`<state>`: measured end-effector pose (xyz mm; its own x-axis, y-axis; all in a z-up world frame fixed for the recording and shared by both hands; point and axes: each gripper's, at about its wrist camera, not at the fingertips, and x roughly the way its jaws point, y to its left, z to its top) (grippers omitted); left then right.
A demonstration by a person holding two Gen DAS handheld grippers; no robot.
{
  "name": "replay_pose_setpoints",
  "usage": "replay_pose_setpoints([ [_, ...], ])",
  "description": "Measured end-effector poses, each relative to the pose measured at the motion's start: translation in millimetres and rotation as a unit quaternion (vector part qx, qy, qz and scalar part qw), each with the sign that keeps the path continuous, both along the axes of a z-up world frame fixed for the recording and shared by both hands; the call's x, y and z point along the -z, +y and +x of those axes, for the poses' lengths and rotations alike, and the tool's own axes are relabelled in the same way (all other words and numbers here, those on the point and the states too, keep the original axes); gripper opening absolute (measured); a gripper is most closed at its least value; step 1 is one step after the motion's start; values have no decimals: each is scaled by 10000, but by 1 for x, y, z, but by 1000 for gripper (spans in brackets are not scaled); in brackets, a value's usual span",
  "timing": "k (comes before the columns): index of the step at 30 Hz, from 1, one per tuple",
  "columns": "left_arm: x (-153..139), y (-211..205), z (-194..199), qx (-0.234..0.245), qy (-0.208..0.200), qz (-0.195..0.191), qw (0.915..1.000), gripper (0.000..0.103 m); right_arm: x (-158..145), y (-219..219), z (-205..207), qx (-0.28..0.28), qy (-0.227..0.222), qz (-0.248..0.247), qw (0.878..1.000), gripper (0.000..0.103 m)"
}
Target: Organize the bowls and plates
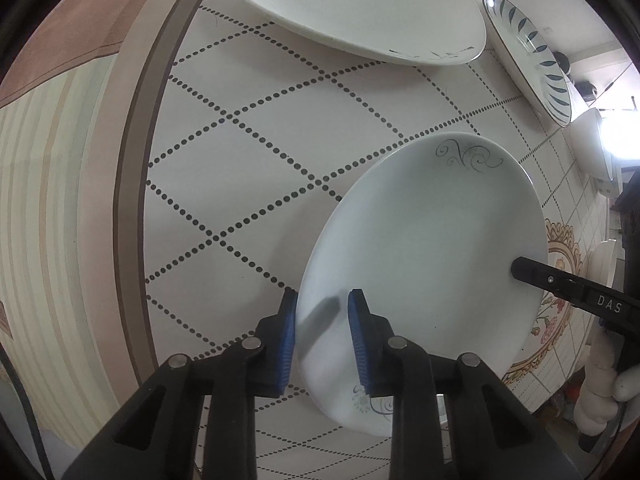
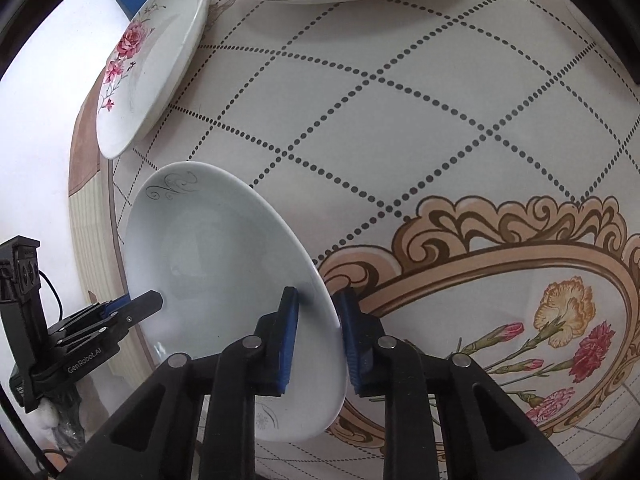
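A white plate with grey swirl marks [image 1: 432,248] is held tilted above the table, between both grippers. My left gripper [image 1: 322,336] has its blue pads on either side of the plate's near rim. My right gripper [image 2: 318,332] straddles the opposite rim of the same plate [image 2: 212,256]. Each gripper's finger shows in the other view, the right one [image 1: 560,282] and the left one [image 2: 136,308]. A white plate with pink flowers [image 2: 152,60] lies at the far left; it also shows in the left wrist view [image 1: 352,4]. A bowl with blue leaf strokes [image 1: 532,60] sits further back.
The table [image 1: 260,168] has a cloth with dotted diamond lines and a flower medallion [image 2: 540,320]. More white dishes [image 1: 596,144] stand at the right edge of the left wrist view. The table's edge runs along the left of both views.
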<state>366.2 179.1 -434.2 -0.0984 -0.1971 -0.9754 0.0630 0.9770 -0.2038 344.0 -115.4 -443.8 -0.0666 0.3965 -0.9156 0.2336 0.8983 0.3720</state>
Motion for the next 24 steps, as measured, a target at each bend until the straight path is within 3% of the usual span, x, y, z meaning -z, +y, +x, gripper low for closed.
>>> replay_pose_setpoints([
  [5,1,0,-1,-39,-73,145,9999,19,1,5,3,35,-27,40,10000,22],
  [12,-16,-32,0,97,-216,186,9995,19,-7,-9,-6,6,-121,54,9999,19],
  [18,-39,-92,13,358,-408,42,9985,19,-26,-51,-11,288,-302,23,9991,19],
  [24,-39,-160,23,715,-484,-16,9963,19,-41,-108,-20,670,-453,-157,9966,19],
])
